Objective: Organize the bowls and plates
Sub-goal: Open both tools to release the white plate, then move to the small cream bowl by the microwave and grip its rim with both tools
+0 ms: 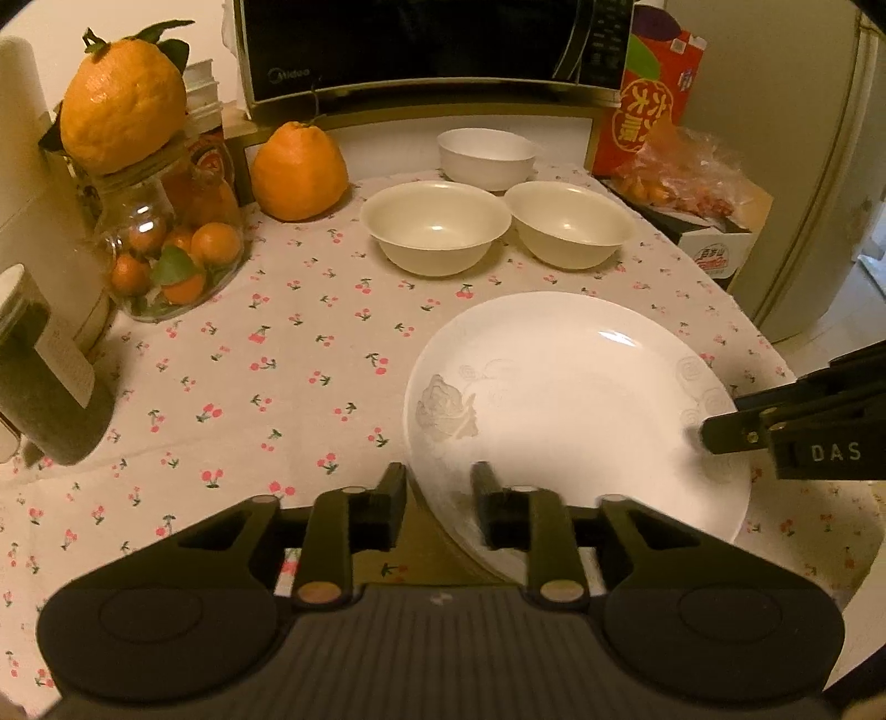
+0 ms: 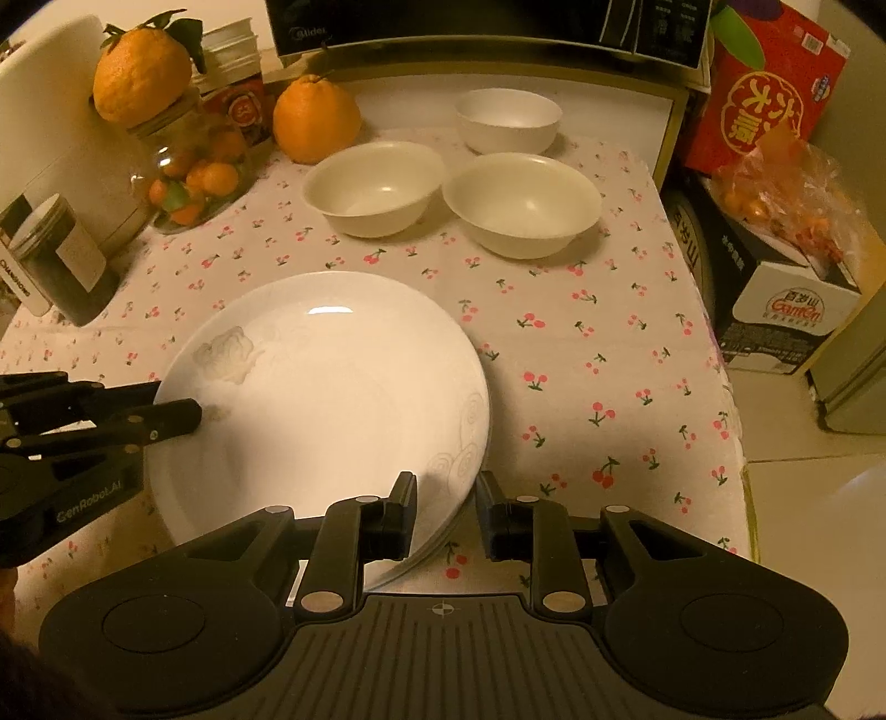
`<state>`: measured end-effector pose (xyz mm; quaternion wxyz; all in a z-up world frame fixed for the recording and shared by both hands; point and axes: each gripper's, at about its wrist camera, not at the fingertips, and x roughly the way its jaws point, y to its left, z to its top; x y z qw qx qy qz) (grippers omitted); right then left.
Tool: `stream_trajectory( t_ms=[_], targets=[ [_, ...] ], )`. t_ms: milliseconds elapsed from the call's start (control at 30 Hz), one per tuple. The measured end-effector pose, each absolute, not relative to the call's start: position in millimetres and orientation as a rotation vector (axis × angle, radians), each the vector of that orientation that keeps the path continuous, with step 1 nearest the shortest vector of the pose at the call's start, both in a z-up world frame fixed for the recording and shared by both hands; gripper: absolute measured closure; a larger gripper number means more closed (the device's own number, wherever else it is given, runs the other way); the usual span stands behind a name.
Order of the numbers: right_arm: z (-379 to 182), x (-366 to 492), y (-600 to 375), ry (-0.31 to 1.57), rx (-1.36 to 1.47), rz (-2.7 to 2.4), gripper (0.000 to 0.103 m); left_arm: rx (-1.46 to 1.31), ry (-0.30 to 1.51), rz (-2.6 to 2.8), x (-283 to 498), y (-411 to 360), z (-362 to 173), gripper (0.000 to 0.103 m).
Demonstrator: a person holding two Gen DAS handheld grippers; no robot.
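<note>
A white plate (image 1: 576,410) with a faint grey flower print lies on top of a stack of plates on the cherry-print tablecloth; it also shows in the right wrist view (image 2: 326,399). My left gripper (image 1: 437,487) straddles the plate's left rim, jaws slightly apart, one finger over it and one outside. My right gripper (image 2: 446,495) straddles the right rim the same way. Each gripper shows in the other's view, the right one (image 1: 714,435) and the left one (image 2: 188,415). Two cream bowls (image 1: 436,227) (image 1: 569,223) and a white bowl (image 1: 486,158) stand behind.
A glass jar of small oranges (image 1: 166,260) topped by a big orange, another big orange (image 1: 299,171), a dark canister (image 1: 39,382) and a microwave (image 1: 432,50) line the back and left. A red carton (image 1: 648,99) and boxes (image 1: 714,238) stand at the right, past the table edge.
</note>
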<state>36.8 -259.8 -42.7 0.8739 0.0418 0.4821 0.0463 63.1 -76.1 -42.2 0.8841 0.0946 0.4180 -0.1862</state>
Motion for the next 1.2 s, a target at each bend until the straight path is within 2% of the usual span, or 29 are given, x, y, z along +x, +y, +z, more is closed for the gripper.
stream_trajectory(
  t_ms=[67,100,233,300,367,433,500,667,967,1200],
  targets=[
    [-42.9,39.3,-262.9,1.012,0.119,0.099,0.064,0.186,0.876,-0.387,63.9,-76.1,-41.6,0.070],
    [-42.7,40.3,-264.5,1.013,0.132,0.098,0.058,0.182,0.880,-0.388,64.5,-76.0,-41.1,0.064],
    [-39.2,42.5,-270.8,0.998,0.177,0.100,0.048,0.146,0.890,-0.388,67.9,-73.5,-36.7,0.040],
    [-36.7,43.8,-274.2,0.988,0.204,0.102,0.037,0.134,0.894,-0.393,69.5,-73.7,-34.1,0.032],
    [-33.4,45.8,-277.0,0.978,0.220,0.100,0.033,0.131,0.891,-0.395,70.8,-74.9,-30.9,0.027],
    [-29.9,48.8,-279.0,0.968,0.233,0.100,0.028,0.138,0.888,-0.396,73.1,-76.9,-28.1,0.017],
    [-25.7,52.9,-281.9,0.959,0.252,0.107,0.020,0.150,0.884,-0.387,77.2,-79.4,-25.1,0.012],
    [-13.5,68.9,-291.7,0.940,0.313,0.114,0.014,0.187,0.892,-0.372,94.6,-84.5,-18.5,0.008],
    [14.2,116.6,-319.9,0.893,0.394,0.061,0.012,0.121,0.899,-0.336,151.1,-95.0,9.8,0.001],
    [19.5,164.5,-339.8,0.837,0.468,0.030,0.009,0.089,0.875,-0.303,196.7,-112.2,21.8,0.000]
  ],
)
